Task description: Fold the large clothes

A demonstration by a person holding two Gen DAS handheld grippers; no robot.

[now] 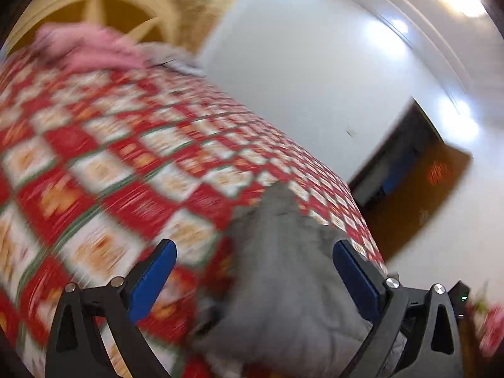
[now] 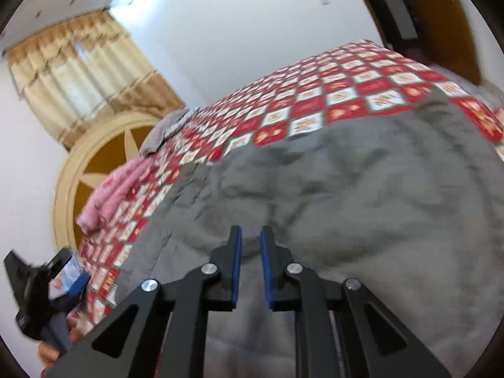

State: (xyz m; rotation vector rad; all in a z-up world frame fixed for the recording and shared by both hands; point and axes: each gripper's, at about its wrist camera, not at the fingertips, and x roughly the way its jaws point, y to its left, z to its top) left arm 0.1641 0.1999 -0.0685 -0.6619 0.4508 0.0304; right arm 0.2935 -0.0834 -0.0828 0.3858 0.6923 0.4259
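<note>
A large grey garment (image 2: 362, 195) lies spread on a bed with a red and white checked cover (image 2: 330, 94). In the right wrist view my right gripper (image 2: 251, 236) hovers over the garment's near part, jaws almost closed with a narrow gap, nothing visibly between them. In the left wrist view, which is blurred, my left gripper (image 1: 255, 249) is wide open, with a raised fold of the grey garment (image 1: 277, 267) between its fingers, not pinched. The left gripper also shows at the lower left of the right wrist view (image 2: 47, 293).
A pink bundle of cloth (image 2: 116, 189) and a small grey cloth (image 2: 163, 132) lie at the bed's far end by a round headboard (image 2: 94, 151). Curtains (image 2: 78, 72) hang behind. A dark wooden door (image 1: 419, 182) stands in the white wall.
</note>
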